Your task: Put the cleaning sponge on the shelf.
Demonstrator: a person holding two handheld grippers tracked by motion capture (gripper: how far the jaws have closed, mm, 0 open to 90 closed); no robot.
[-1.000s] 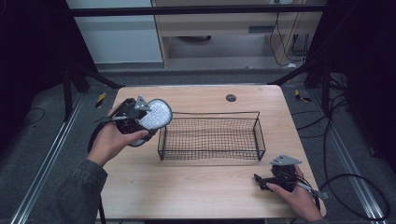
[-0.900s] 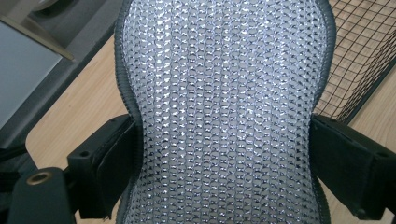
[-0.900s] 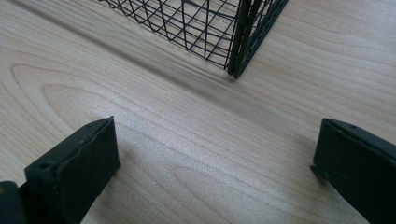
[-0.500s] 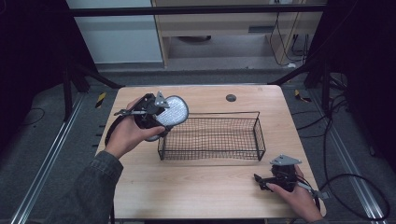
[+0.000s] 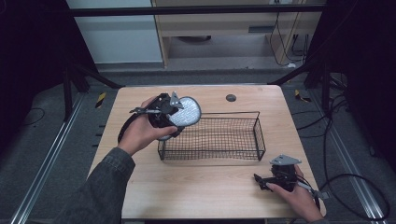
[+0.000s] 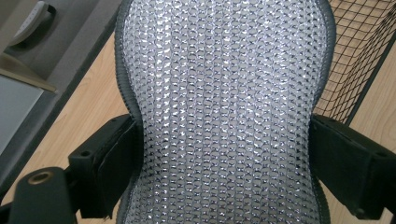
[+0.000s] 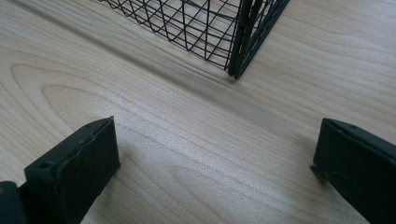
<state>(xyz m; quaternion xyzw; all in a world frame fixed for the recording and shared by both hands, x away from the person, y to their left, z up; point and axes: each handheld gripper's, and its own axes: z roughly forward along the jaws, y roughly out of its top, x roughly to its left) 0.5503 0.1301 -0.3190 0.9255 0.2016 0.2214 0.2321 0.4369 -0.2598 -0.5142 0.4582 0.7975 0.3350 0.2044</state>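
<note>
A silvery mesh pad [image 5: 186, 111] with a grey edge is held in the air over the left end of a black wire basket [image 5: 212, 153]. My left gripper [image 5: 173, 116] is shut on the pad. In the left gripper view both jaws press into the sides of the pad [image 6: 224, 93], pinching it narrow, and my left gripper [image 6: 224, 135] has the basket [image 6: 362, 51] behind it at the right. My right gripper [image 5: 260, 180] rests open on the table near the front right corner. In its own view my right gripper [image 7: 217, 140] holds nothing, with the basket's corner [image 7: 238, 42] just ahead.
The wooden table [image 5: 201, 186] has a small dark round hole or cap [image 5: 230, 97] near its far edge. Black frame bars and cables surround the table on the floor. A cabinet stands beyond the far edge.
My left gripper has carried the pad to the right, from beside the table's left part to the basket's left end. The right gripper has stayed put.
</note>
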